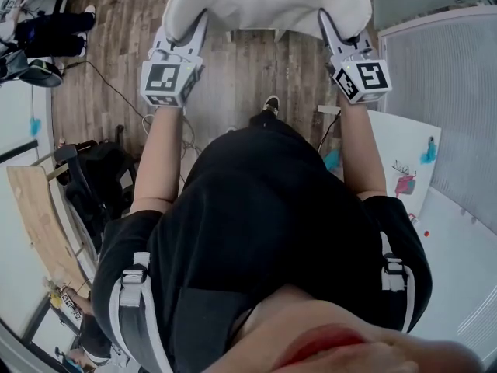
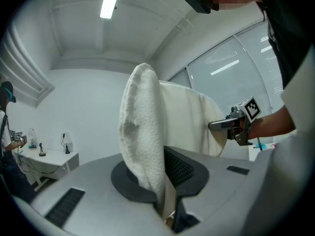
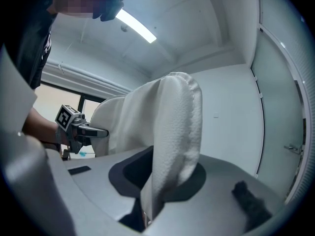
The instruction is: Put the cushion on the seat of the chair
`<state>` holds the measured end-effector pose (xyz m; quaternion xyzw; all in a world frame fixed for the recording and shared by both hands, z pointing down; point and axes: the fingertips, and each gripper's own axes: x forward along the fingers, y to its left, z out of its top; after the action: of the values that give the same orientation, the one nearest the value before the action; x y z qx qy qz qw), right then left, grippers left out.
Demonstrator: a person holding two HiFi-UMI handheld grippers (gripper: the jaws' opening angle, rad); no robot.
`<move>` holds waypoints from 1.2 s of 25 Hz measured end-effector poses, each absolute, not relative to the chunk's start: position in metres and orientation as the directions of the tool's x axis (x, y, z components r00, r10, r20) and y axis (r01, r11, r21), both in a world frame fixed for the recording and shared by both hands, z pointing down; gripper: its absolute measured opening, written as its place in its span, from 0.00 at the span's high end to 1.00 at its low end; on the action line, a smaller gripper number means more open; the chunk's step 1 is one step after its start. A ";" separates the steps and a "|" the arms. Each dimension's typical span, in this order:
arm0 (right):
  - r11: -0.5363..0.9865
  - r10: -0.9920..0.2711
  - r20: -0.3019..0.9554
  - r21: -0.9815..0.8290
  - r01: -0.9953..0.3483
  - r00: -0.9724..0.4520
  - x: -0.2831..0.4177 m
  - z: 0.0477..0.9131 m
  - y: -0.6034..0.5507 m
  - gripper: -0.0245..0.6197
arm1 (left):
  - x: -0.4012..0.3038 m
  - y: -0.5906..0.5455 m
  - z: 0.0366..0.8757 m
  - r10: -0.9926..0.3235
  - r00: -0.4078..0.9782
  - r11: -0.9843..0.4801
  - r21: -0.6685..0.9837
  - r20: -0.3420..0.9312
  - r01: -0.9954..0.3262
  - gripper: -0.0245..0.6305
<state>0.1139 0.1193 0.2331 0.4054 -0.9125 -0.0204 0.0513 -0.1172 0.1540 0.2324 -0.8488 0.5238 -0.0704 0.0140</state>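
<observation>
A white, fluffy cushion [image 1: 264,2] hangs in the air in front of the person, held at both side edges. My left gripper [image 1: 194,31] is shut on its left edge and my right gripper [image 1: 332,28] on its right edge. In the left gripper view the cushion [image 2: 142,132] rises upright from my left gripper's [image 2: 165,203] pinched jaws, with the right gripper [image 2: 230,125] beyond it. In the right gripper view the cushion [image 3: 172,132] stands the same way in my right gripper [image 3: 147,205], and the left gripper [image 3: 84,130] shows behind. No chair seat is plainly in view.
Below lies a wooden plank floor [image 1: 116,45] with a cable [image 1: 116,92]. Black bags [image 1: 97,177] and a wooden board [image 1: 39,216] sit at the left. A white board with drawings [image 1: 404,162] and a frosted partition [image 1: 450,92] stand at the right. Another person's legs [image 1: 54,33] are at the top left.
</observation>
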 end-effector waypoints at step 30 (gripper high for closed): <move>0.711 -0.702 0.086 0.026 -0.703 -0.707 0.206 0.259 -0.012 0.87 | -0.022 0.029 0.247 -0.908 0.387 -0.406 -0.113 0.159 -0.907 0.87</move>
<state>0.2064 -0.0123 0.2591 0.3801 -0.9238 0.0044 0.0447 -0.0221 0.0287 0.2469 -0.8327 0.5449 -0.0982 0.0038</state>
